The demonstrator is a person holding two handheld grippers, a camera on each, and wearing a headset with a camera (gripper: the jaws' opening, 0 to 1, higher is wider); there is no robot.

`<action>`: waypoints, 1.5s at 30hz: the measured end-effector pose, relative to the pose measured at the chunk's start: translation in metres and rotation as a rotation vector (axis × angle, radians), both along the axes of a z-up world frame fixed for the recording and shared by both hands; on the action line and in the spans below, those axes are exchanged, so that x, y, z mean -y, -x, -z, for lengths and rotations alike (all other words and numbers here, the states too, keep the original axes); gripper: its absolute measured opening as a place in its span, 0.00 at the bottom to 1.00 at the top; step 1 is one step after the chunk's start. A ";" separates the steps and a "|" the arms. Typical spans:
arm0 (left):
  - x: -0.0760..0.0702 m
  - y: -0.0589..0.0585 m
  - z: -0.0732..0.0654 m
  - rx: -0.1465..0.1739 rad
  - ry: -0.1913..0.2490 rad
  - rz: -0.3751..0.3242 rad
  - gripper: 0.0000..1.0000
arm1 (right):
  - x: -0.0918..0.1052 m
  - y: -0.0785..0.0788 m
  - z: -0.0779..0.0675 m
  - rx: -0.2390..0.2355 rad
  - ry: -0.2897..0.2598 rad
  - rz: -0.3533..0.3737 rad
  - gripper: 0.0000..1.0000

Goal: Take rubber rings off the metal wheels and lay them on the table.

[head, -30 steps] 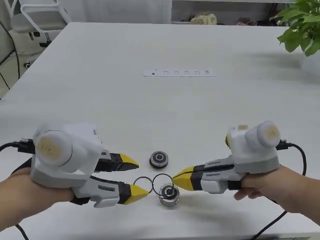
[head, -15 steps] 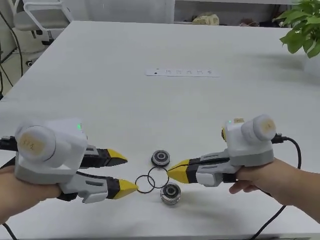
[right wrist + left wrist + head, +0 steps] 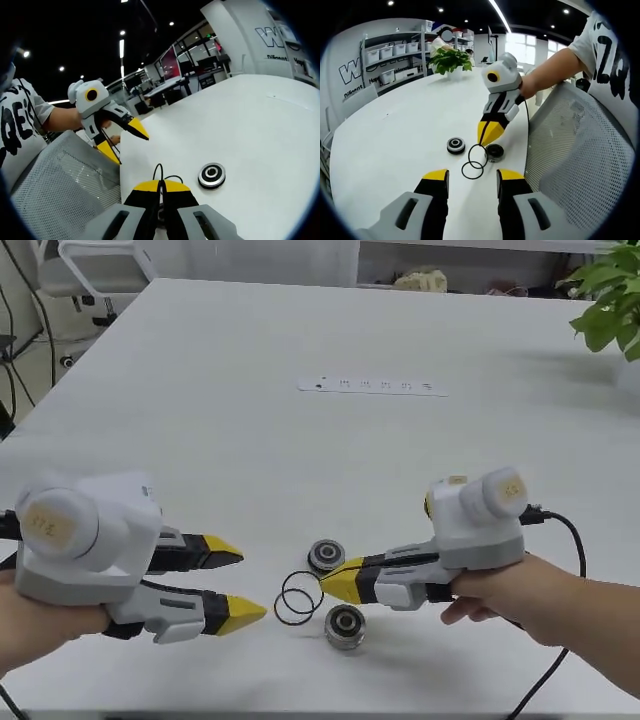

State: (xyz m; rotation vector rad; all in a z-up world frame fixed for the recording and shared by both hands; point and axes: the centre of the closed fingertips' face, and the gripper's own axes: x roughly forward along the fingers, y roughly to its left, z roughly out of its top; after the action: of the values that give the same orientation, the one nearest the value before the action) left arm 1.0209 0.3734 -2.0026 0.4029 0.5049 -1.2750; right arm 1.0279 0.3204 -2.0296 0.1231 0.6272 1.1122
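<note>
My right gripper stays pinched shut on a rubber ring and has drawn it away from the near wheel, over the loose ring on the table. My left gripper waits, jaws apart. Laying it down looks next.
</note>
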 end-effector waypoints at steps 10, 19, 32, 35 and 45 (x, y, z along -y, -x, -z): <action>-0.003 -0.001 0.000 -0.002 0.000 -0.012 0.35 | -0.004 -0.003 0.011 -0.024 0.012 0.002 0.00; -0.008 -0.002 0.002 -0.006 -0.007 -0.022 0.35 | -0.009 -0.004 0.020 -0.036 0.034 -0.003 0.00; -0.009 -0.003 0.006 -0.015 -0.022 -0.026 0.35 | -0.007 -0.009 0.031 -0.052 0.063 0.018 0.00; -0.009 -0.003 0.007 -0.016 -0.023 -0.026 0.35 | -0.006 -0.011 0.033 -0.055 0.066 0.025 0.00; -0.010 0.000 0.010 -0.025 -0.029 -0.027 0.35 | -0.003 -0.012 0.042 -0.064 0.100 0.040 0.00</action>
State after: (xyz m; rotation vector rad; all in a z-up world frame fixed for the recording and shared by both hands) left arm 1.0212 0.3834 -2.0128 0.4041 0.5486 -1.2492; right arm 1.0403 0.3237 -2.0721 0.0848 0.7335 1.0396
